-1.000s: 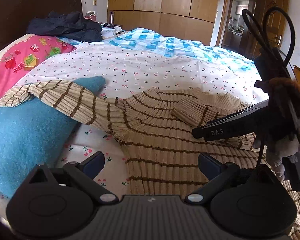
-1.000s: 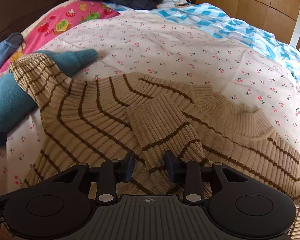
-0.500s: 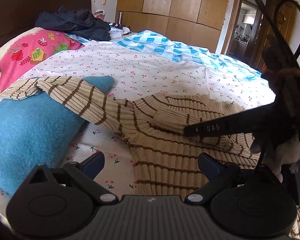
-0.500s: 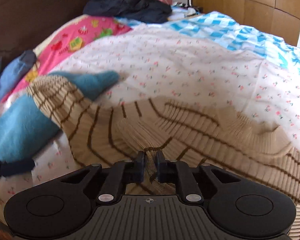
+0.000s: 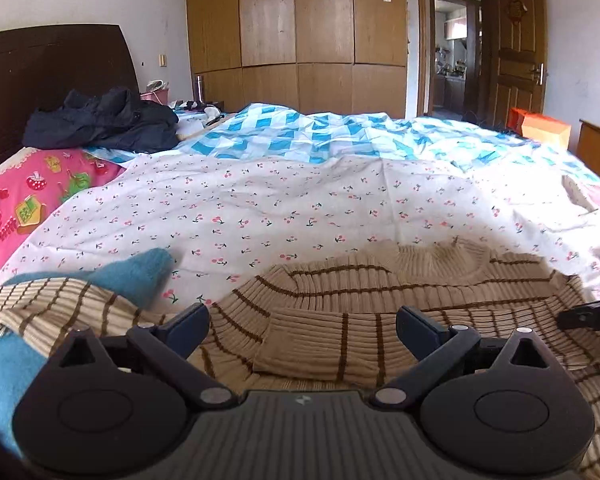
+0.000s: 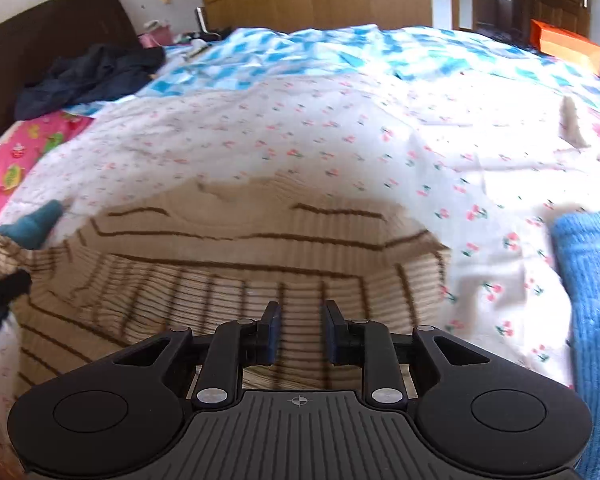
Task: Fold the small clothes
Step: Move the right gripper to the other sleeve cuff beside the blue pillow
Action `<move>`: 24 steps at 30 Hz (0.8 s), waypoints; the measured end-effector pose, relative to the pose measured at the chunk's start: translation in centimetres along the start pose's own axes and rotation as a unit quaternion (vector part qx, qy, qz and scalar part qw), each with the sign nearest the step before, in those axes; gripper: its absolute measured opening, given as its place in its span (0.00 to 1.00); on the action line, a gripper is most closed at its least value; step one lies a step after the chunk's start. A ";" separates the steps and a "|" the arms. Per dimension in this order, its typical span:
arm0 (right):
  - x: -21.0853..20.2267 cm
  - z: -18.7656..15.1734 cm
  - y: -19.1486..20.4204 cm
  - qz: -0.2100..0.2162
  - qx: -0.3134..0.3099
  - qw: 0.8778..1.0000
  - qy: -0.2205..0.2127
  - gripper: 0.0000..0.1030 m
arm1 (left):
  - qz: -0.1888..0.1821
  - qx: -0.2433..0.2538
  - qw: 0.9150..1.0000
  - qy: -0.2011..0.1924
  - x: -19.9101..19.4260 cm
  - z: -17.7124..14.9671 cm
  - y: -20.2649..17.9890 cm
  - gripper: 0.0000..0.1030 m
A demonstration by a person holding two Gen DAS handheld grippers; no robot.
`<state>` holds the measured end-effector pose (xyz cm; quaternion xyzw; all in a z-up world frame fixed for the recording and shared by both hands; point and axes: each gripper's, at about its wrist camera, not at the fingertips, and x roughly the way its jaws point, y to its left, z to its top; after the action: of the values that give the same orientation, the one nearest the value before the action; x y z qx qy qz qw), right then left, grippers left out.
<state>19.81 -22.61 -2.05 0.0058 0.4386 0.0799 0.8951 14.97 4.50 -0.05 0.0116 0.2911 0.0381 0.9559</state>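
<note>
Released since the earlier frame, the ribbed striped sweater (image 6: 228, 264) lies beyond the right gripper (image 6: 299, 332), its narrow jaws opening on nothing, while the left gripper (image 5: 302, 330) gapes wide above the folded sleeve (image 5: 320, 348).

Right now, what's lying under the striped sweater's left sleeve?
A blue fuzzy garment lies under the outstretched sleeve of the striped sweater; the sleeve covers its middle, so its shape is unclear.

Bright daylight, fisheye warp, right-view blur

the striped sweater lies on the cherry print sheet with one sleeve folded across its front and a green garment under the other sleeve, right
Not green. In the left wrist view the garment under the striped sweater's other sleeve is blue. The folded sleeve and the cherry print sheet are as you say.
</note>
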 end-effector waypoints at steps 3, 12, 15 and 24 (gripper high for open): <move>1.3 -0.5 -1.9 0.000 0.026 1.000 0.008 0.12 | 0.029 0.039 0.998 0.050 3.6 -0.9 -0.8 1.00; -1.2 -0.7 -3.0 0.018 0.049 0.998 -0.034 0.22 | 0.042 0.023 0.994 0.101 4.4 -3.0 0.8 1.00; 0.2 -0.8 -2.6 -0.027 0.029 0.999 -0.005 0.23 | 0.045 0.022 0.993 0.106 4.1 -3.2 1.0 1.00; -3.0 -0.7 0.8 0.017 -0.014 0.998 -0.064 0.23 | 0.047 0.011 0.994 0.098 0.2 -3.8 2.4 0.99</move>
<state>17.39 -22.30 -0.07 0.0059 0.3794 0.1007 0.9197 12.88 6.93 -3.22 0.0320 0.3824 0.0810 0.9199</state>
